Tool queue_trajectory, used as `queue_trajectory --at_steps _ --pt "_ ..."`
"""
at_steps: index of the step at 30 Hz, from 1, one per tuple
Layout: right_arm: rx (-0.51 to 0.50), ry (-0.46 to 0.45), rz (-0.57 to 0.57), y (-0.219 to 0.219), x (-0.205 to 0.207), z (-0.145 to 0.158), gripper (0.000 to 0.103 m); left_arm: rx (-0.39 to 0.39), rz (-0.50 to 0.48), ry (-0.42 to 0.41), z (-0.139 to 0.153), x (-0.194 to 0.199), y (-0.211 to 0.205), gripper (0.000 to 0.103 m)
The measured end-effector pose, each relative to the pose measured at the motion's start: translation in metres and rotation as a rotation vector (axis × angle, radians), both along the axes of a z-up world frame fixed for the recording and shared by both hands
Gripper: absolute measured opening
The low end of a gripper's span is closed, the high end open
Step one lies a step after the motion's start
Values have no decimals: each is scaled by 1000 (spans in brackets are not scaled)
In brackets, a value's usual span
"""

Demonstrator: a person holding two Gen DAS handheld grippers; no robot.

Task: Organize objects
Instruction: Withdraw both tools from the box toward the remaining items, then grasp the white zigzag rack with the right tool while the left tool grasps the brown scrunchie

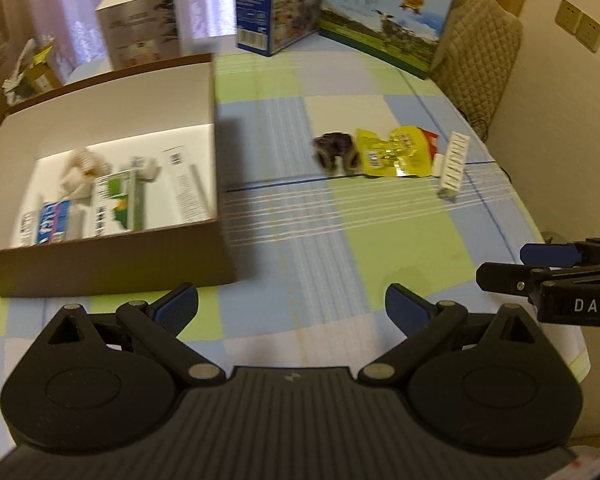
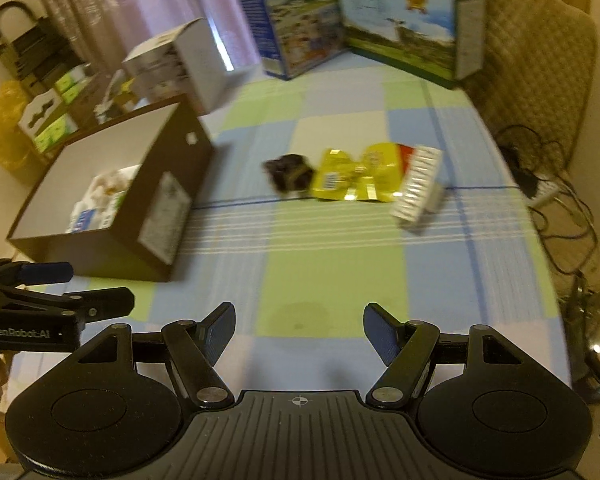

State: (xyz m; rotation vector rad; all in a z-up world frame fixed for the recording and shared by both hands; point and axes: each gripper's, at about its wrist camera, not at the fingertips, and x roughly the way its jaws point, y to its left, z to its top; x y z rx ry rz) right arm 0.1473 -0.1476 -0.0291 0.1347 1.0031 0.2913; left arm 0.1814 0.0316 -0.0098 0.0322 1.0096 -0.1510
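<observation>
The left gripper [image 1: 292, 312] fills the bottom of the left wrist view with its blue-padded fingers spread wide and nothing between them. The right gripper [image 2: 299, 334] sits the same way at the bottom of the right wrist view, fingers wide apart and empty. Each one shows in the other's view: the right at the lower right edge, the left at the lower left edge.

Above centre in both views, well apart from either gripper, three loose things lie in a row on the checked tablecloth [image 1: 400, 248]: a dark furry object [image 1: 336, 152], a yellow snack packet [image 1: 396, 151] touching it on its right, and a white ribbed box [image 1: 454, 164] at the right end of the row, overlapping the packet's edge.

The brown cardboard box [image 1: 100, 268], white inside, takes up the left half of the left wrist view and holds several small cartons and a pale soft item. Bare cloth stretches between the grippers and the row. The table's curved edge runs down the right of the frame. Tall printed cartons [image 1: 380, 20] stand along the top.
</observation>
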Motion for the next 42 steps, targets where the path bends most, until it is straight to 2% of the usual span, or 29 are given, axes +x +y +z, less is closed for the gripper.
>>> queue_trajectory --at_steps 8,19,36,42 --pt "-12 6 -68 -44 11 -6 68 -11 -46 -2 -6 24 -41 98" --pt "-21 -10 -124 -77 43 -18 68 9 -58 -3 -18 67 -79 95" --pt "-34 -26 -152 -70 120 -51 67 50 -12 11 -44 133 -89 93" --pt "-47 -23 -168 -65 144 -66 59 50 -5 21 -55 148 -89 93"
